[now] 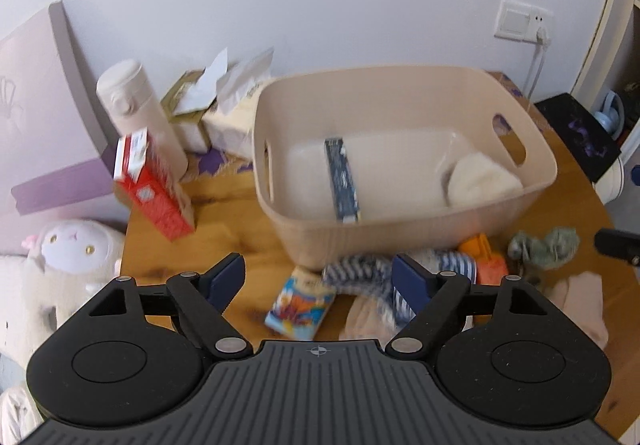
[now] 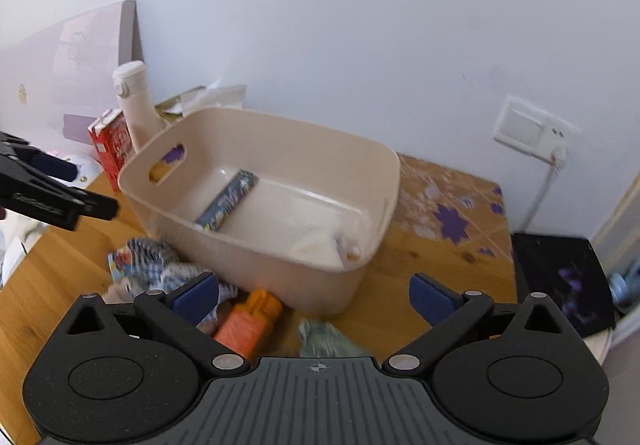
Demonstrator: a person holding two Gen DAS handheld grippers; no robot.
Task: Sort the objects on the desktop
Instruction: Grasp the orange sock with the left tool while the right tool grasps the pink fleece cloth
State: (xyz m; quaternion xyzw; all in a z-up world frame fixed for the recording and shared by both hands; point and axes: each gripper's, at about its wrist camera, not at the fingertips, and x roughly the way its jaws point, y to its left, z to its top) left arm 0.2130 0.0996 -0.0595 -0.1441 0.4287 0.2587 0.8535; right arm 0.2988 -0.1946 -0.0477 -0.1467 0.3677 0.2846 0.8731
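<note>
A beige basket [image 1: 400, 237] stands mid-table and holds a long blue box [image 1: 342, 181] and a white cloth [image 1: 480, 181]. My left gripper [image 1: 318, 277] is open and empty, hovering over a striped sock [image 1: 356, 271] and a colourful packet [image 1: 300, 303] in front of the basket. An orange item [image 1: 486, 257] and a grey-green cloth [image 1: 544, 241] lie to the right. My right gripper [image 2: 314, 295] is open and empty before the basket [image 2: 260, 265], above the orange item [image 2: 250, 321] and grey-green cloth [image 2: 324, 337]. The blue box [image 2: 226, 201] and the left gripper [image 2: 48, 189] show too.
A red carton [image 1: 152, 181], a cream bottle [image 1: 136, 113] and tissue boxes [image 1: 208, 105] stand at the back left by the wall. A pink cloth [image 1: 580, 297] lies at the front right. A plush sheep [image 1: 68, 245] sits off the table's left edge, a black box [image 2: 560, 277] at the right.
</note>
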